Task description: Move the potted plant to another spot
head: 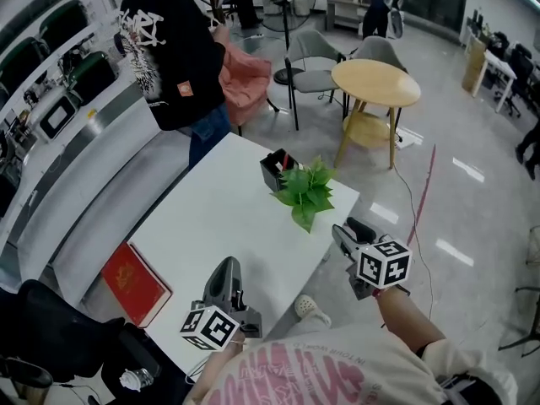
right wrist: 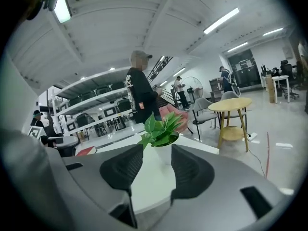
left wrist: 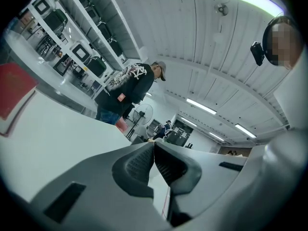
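Observation:
The potted plant [head: 304,191], green leaves in a small white pot, stands near the right edge of the white table [head: 211,218]. My right gripper [head: 346,229] hovers just off that edge, short of the plant, open with nothing between its pads. In the right gripper view the plant [right wrist: 161,130] shows upright a little beyond the right gripper [right wrist: 158,149], framed by the gap between the jaws. My left gripper [head: 226,267] is over the table's near end, shut and empty. In the left gripper view the left gripper [left wrist: 154,146] has its pads meeting at the tips.
A small black box [head: 277,169] sits just behind the plant. A person in a black top [head: 169,49] stands at the table's far end. A red folder [head: 135,283] lies on the grey bench at the left. A round wooden table [head: 375,83] and grey chairs [head: 312,57] stand beyond.

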A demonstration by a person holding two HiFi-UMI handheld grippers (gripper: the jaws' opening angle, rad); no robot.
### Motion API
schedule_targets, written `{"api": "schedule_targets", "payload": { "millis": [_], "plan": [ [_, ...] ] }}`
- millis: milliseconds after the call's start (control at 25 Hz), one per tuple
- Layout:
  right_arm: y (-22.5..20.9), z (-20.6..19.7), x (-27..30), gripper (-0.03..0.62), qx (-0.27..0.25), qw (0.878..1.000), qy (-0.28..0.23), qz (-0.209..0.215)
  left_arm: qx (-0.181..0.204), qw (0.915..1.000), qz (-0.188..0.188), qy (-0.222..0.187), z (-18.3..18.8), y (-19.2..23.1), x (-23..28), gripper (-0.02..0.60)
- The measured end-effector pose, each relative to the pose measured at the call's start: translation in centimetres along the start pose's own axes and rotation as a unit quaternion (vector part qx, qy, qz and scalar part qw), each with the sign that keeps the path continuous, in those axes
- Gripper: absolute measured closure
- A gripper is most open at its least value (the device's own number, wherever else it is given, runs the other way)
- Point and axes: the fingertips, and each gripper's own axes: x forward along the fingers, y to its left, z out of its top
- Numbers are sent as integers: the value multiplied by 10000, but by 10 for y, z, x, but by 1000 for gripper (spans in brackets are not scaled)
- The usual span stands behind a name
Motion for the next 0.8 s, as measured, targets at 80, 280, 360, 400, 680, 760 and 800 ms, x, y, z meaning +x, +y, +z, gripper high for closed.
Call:
{"api": "schedule_targets", "payload": {
  "millis": [80, 280, 360, 400, 680, 760, 800],
  "plan": [
    [2, 2, -6, 433, 48, 10000, -18, -43, 16, 10000, -60, 28, 0, -6, 1, 557],
    [5, 14, -18, 491, 228, 9996, -167, -82, 122, 9997, -204, 95, 1, -21, 6, 557],
    [5, 18, -22, 508, 301, 9992, -213, -126, 160, 9995, -256, 106, 1, -26, 8, 557],
    [5, 20, -25, 521, 337, 9990, -245, -138, 169, 9994, -276, 113, 0, -28, 8, 557],
    [2, 31, -43, 580, 352, 9974, -599, -165, 236, 9988, -382, 200, -7, -41, 15, 557],
    [1, 32, -48, 580, 250, 9971, -690, -197, 269, 9986, -406, 220, -10, -45, 17, 557],
    [1, 32, -50, 580, 198, 9969, -730, -204, 286, 9985, -409, 235, -11, -47, 17, 557]
  ]
}}
